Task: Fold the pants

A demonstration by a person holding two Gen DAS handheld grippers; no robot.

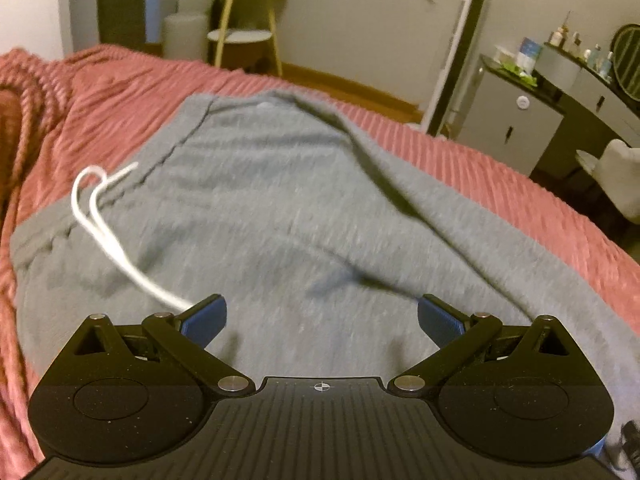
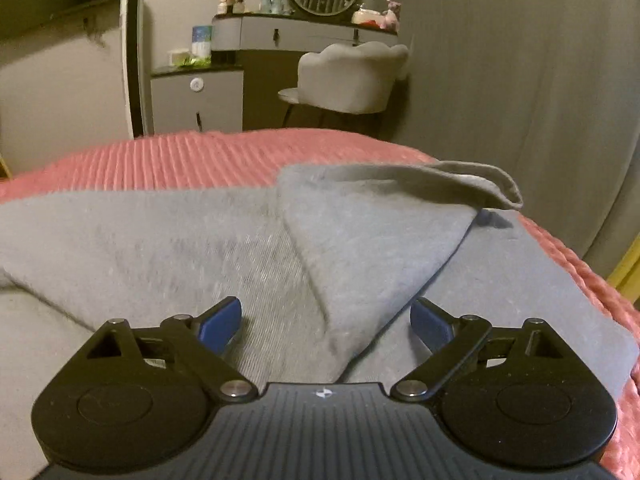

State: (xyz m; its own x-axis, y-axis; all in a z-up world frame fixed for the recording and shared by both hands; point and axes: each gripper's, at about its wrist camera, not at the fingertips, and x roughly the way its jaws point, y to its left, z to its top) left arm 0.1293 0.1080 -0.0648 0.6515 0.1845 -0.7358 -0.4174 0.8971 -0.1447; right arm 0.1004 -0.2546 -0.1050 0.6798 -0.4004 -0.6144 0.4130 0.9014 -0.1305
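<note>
Grey sweatpants [image 1: 280, 208] lie spread on a pink ribbed bedspread [image 1: 500, 184]. Their white drawstring [image 1: 104, 216] trails over the waistband at the left of the left wrist view. My left gripper [image 1: 322, 318] hovers over the cloth, jaws wide apart and nothing between the blue pads [image 1: 206, 318]. In the right wrist view the grey pants [image 2: 160, 248] show a leg end [image 2: 376, 248] folded back over the rest, its cuff [image 2: 472, 184] sticking up. My right gripper [image 2: 326, 322] is open above that flap, whose lower tip lies between the pads [image 2: 222, 322] without being pinched.
Beyond the bed [image 2: 180, 156] stand a grey dressing table [image 2: 304, 32] with a round mirror and bottles, a pale upholstered chair [image 2: 352, 76], a small cabinet [image 2: 198, 100] and a wooden side stand [image 1: 244, 20]. A grey curtain [image 2: 520, 80] hangs at the right.
</note>
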